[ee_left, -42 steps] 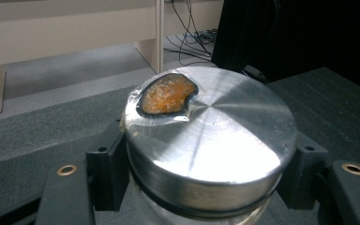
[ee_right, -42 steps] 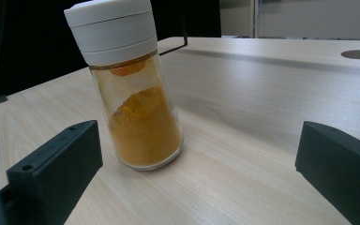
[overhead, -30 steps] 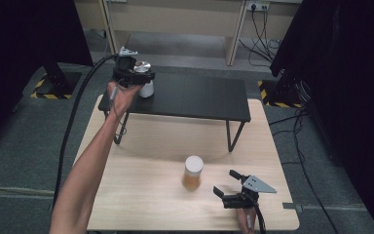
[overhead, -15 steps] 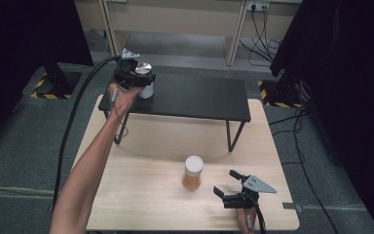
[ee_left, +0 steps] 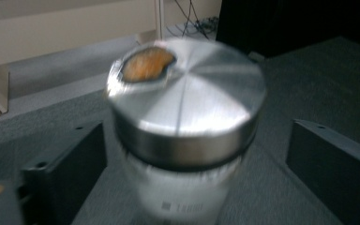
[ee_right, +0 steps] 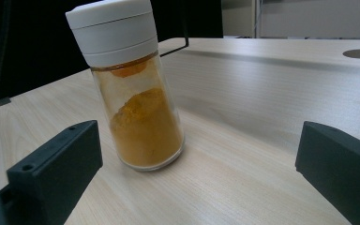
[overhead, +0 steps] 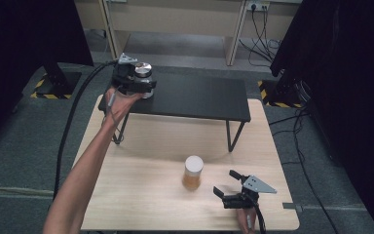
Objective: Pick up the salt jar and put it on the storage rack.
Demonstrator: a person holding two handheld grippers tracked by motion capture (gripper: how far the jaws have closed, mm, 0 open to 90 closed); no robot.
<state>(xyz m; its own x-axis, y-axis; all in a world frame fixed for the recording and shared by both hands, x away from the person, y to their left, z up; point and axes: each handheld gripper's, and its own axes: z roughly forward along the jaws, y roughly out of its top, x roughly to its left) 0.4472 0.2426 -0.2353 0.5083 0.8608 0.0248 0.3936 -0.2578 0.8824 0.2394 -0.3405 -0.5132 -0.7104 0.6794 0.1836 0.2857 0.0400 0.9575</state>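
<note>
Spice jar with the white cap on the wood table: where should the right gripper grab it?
Grip the spice jar on its clear glass body below the white cap, coming in level from the right gripper side. It stands upright, round, with bare table around it.

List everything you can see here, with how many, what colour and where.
Metal-lidded jar: one, white body, silver lid, on the black shelf's left end, between the left gripper's fingers.
Spice jar: one, clear with orange powder, white cap, on the wooden table, ahead of the right gripper.
Black shelf: one, black, standing on the table's far half.
Wooden table: one, light wood.
Left gripper: one, black, its fingers have just been opening and now stand clear of the jar.
Right gripper: one, black, open, near table's front edge.
</note>
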